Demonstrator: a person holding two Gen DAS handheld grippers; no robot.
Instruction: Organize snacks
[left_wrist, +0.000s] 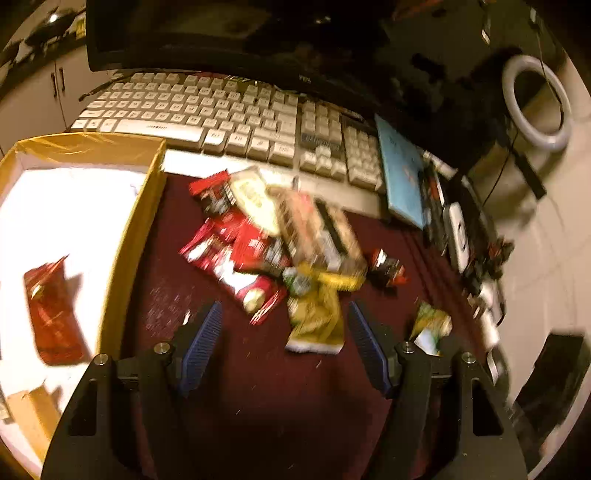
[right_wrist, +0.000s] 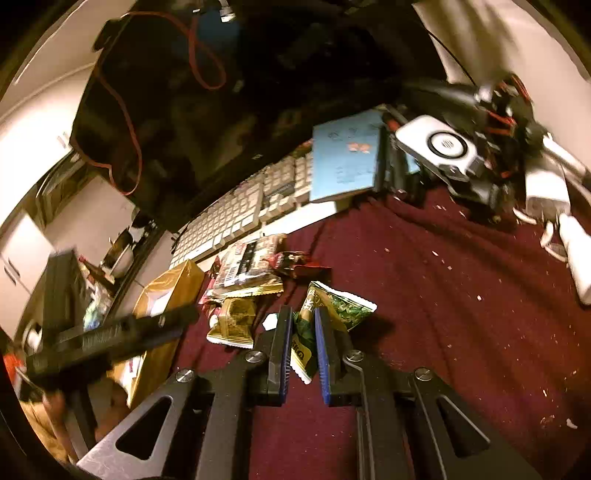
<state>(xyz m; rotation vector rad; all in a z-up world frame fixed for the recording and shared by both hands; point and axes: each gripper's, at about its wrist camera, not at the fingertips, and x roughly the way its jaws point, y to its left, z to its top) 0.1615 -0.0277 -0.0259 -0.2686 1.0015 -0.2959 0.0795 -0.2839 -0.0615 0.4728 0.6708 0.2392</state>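
Note:
A pile of snack packets (left_wrist: 273, 240) lies on the dark red cloth, red, beige and yellow ones mixed. My left gripper (left_wrist: 284, 314) is open above the cloth, just short of a yellow packet (left_wrist: 316, 321). A yellow cardboard box (left_wrist: 122, 236) stands at the left with a red packet (left_wrist: 51, 314) inside. My right gripper (right_wrist: 303, 317) is shut on a green snack packet (right_wrist: 332, 306) that also shows in the left wrist view (left_wrist: 430, 325). The pile (right_wrist: 247, 273) and the box (right_wrist: 166, 291) show left of it.
A white keyboard (left_wrist: 229, 114) lies behind the pile under a dark monitor (left_wrist: 221, 33). A blue notebook (left_wrist: 402, 173), a white device (right_wrist: 439, 147) and cables crowd the right. A ring light (left_wrist: 535, 107) stands far right. The left gripper's body (right_wrist: 110, 339) crosses the right view.

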